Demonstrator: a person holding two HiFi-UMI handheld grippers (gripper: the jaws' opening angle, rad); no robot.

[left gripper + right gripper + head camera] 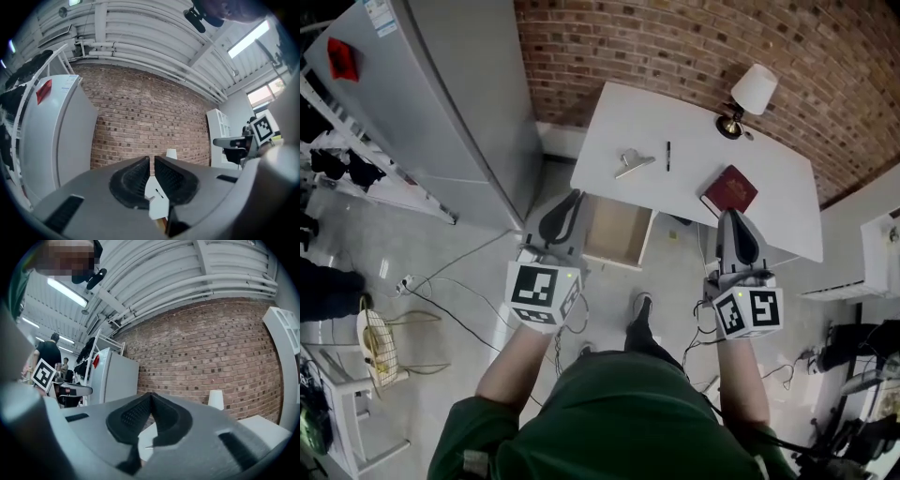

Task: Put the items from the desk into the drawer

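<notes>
white desk (694,122) | pen (668,156) long axis toward wall (675,37) | left gripper (574,197) narrow | right gripper (731,215) closed

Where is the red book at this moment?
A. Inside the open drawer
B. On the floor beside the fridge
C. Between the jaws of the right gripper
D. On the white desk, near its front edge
D: in the head view the red book lies flat on the white desk, while the open drawer shows no book and the right gripper has its jaws together on nothing.
</notes>
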